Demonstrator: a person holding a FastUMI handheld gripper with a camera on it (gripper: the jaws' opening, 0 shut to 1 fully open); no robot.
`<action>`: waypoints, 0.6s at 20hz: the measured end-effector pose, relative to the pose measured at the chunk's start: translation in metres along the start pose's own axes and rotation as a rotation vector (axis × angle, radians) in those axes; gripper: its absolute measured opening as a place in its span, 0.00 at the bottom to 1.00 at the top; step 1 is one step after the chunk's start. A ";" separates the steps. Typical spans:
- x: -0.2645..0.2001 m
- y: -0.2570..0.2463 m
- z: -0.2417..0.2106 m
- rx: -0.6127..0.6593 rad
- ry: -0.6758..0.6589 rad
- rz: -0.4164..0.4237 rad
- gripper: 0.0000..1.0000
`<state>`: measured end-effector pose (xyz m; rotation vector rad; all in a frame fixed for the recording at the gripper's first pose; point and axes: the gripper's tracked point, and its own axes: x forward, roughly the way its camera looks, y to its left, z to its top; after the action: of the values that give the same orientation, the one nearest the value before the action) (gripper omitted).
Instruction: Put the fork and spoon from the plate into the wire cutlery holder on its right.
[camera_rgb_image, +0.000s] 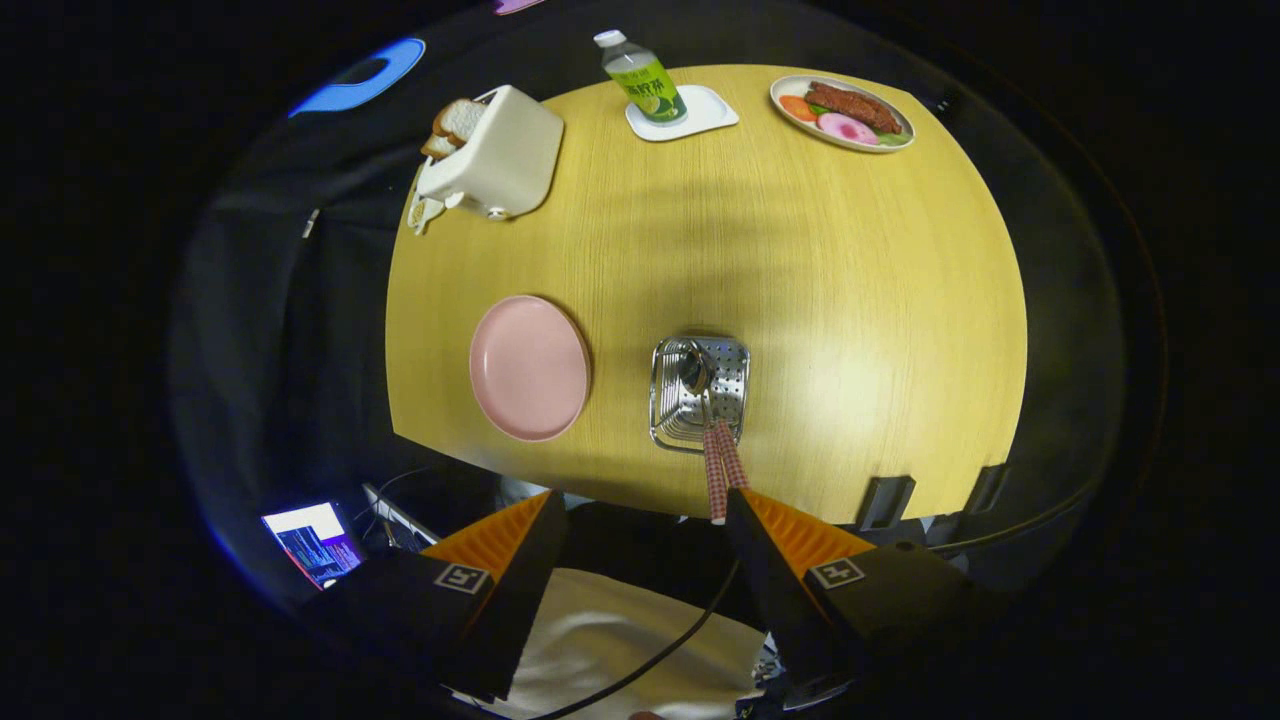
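Claw (640, 510) hangs above the near edge of the table (850, 300), fingers spread wide, gripping nothing. Lower centre of the frame, just beyond the fingertips, sits 1 wire cutlery holder (699, 392) w/ 2 utensils already in it: a spoon (694, 368) whose bowl shows inside, and a second piece I take for the fork (732, 462), though its head is hidden in the holder so can't be sure. Both checked handles lean out over the holder's near rim, ends almost at the right finger. Left of the holder, apart from it, 1 pink plate (528, 367), bare. Farther back, upper left of the tabletop: 1 white toaster (497, 153) w/ bread slices (456, 125) poking out. Top centre: 1 green-label bottle (643, 78) standing on a small white tray (700, 112). Upper right: 1 oval dish of food (842, 112). Nothing lies between plate and holder. Lower left, off the table, a lit screen (311, 541); a dark cable (670, 640) runs between the fingers over pale cloth.
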<state>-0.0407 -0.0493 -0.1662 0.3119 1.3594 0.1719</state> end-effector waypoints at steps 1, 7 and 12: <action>-0.007 0.004 0.002 0.002 -0.037 0.008 1.00; -0.050 0.024 0.008 -0.008 -0.258 0.031 1.00; -0.085 0.028 0.021 -0.043 -0.486 -0.046 1.00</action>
<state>-0.0365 -0.0511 -0.0744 0.2647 0.8795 0.0790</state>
